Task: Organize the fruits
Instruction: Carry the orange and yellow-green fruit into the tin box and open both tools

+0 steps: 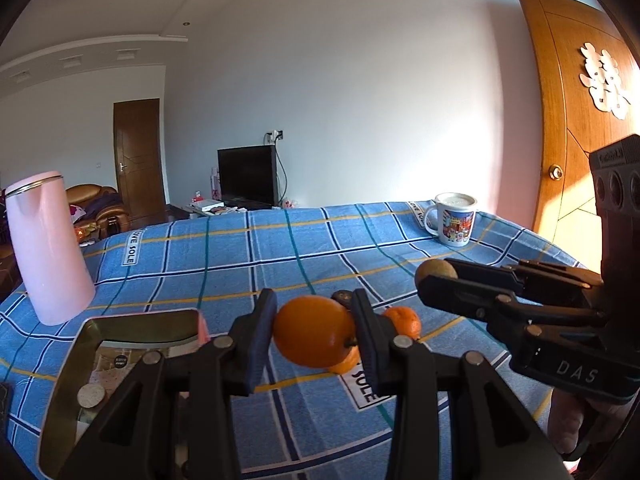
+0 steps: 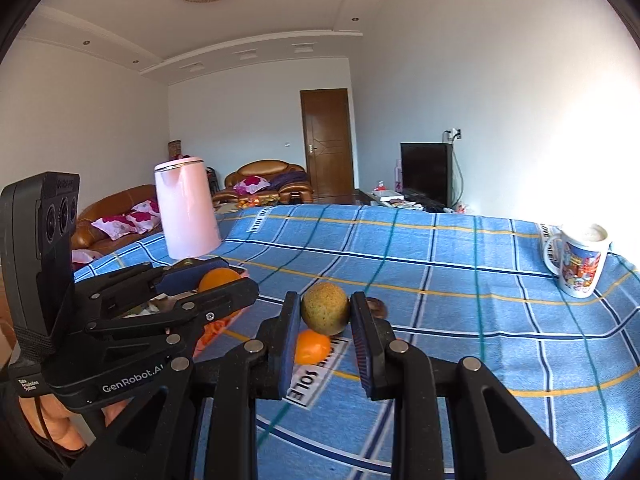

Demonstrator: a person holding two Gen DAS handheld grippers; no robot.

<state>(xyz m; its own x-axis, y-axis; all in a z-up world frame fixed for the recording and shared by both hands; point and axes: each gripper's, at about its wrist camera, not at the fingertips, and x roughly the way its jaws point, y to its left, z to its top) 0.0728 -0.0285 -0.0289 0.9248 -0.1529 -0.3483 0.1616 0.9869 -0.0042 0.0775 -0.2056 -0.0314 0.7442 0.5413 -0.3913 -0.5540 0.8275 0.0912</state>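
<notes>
My left gripper [image 1: 314,330] is shut on a large orange [image 1: 312,332] and holds it above the blue checked cloth, just right of a gold metal tin [image 1: 70,364]. My right gripper [image 2: 325,312] is shut on a brownish-green round fruit [image 2: 325,309], held above the cloth. In the left wrist view the right gripper [image 1: 430,276] is at the right with that fruit [image 1: 434,270]. Small oranges [image 1: 404,320] and a dark fruit [image 1: 343,297] lie on the cloth behind; one small orange [image 2: 312,346] shows below the right gripper.
A pink kettle [image 1: 50,248] stands at the cloth's left. A printed mug [image 1: 454,218] stands at the far right edge. The tin holds a round coin-like piece [image 1: 91,395]. A wooden door [image 1: 576,120] is to the right. Sofas and a TV are beyond the table.
</notes>
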